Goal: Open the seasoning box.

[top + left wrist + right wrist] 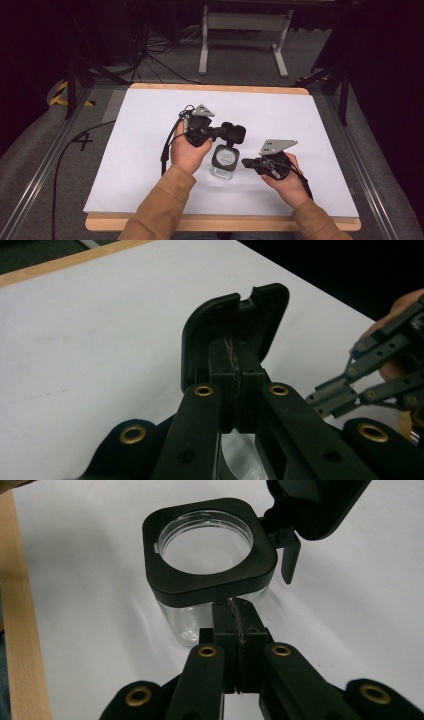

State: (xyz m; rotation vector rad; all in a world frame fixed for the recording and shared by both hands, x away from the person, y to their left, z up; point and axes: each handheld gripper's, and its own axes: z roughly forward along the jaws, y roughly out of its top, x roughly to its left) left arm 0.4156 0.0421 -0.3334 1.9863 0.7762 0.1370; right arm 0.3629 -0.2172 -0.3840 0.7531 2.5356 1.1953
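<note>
Here's a clear glass jar [223, 161] with a black square collar, standing upright near the middle of the white worktop [140, 150], a little toward the near edge, between the two hands. Its hinged black lid [233, 133] is flipped up and back, standing open on the far side of the jar, mouth exposed and, from the right gripper view, the jar [210, 560] looks empty.

The left gripper [220, 132] comes in from the left with its fingers together; in its own view the closed tips [235, 357] sit right against the inner face of the raised lid [235, 325], touching or just short of it, hard to call which. It is propping or pushing the lid rather than pinching it.

The right gripper [246, 162] lies level at the jar's right side, fingers likewise shut with nothing between them. In its own view the closed tips [239, 612] point straight at the glass wall just under the collar [210, 587], just beside it, possibly touching.

So the relation that counts: the lid rises above and behind the jar mouth, hinge at the far side, and the left fingers are the nearer pair to it. My read is the right side steadies the body while the left works the lid about its hinge.
</note>
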